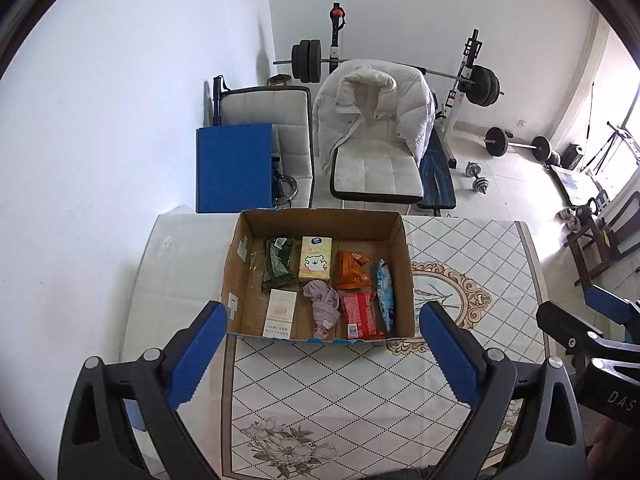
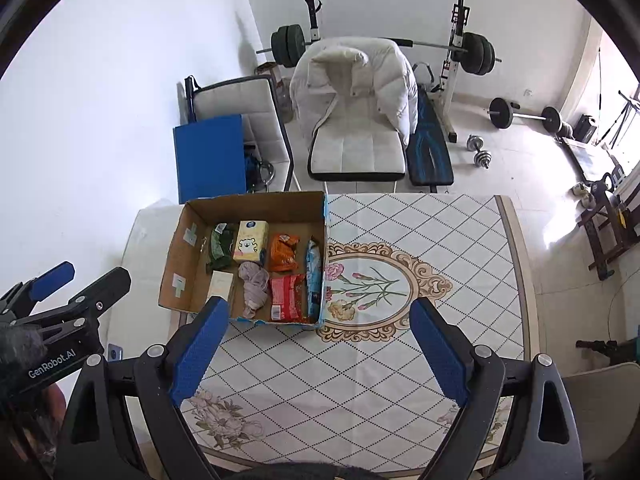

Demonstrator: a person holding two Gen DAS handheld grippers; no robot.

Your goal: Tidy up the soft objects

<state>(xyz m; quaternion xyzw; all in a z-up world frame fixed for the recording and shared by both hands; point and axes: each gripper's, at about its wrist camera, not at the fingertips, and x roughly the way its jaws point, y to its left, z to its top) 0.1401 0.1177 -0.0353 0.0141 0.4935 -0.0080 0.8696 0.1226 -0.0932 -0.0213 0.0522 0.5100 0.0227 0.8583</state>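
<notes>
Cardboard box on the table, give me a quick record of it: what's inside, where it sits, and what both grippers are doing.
container: cardboard box, open top, on patterned table
back row: green packet, yellow tissue pack, orange packet
front row: white carton, crumpled cloth, red packet
right wall: blue packet
left gripper: open, empty
right gripper: open, empty

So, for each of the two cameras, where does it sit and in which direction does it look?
Left wrist view: on the left gripper, above the table's near edge, facing the cardboard box straight ahead; its own open blue fingers show, and the right gripper enters at the right edge.
Right wrist view: on the right gripper, further right, facing the floral table centre, with the box to the left; its open fingers show, and the left gripper enters at left.
Shared: box, table, white jacket on the chair, barbell rack.
</notes>
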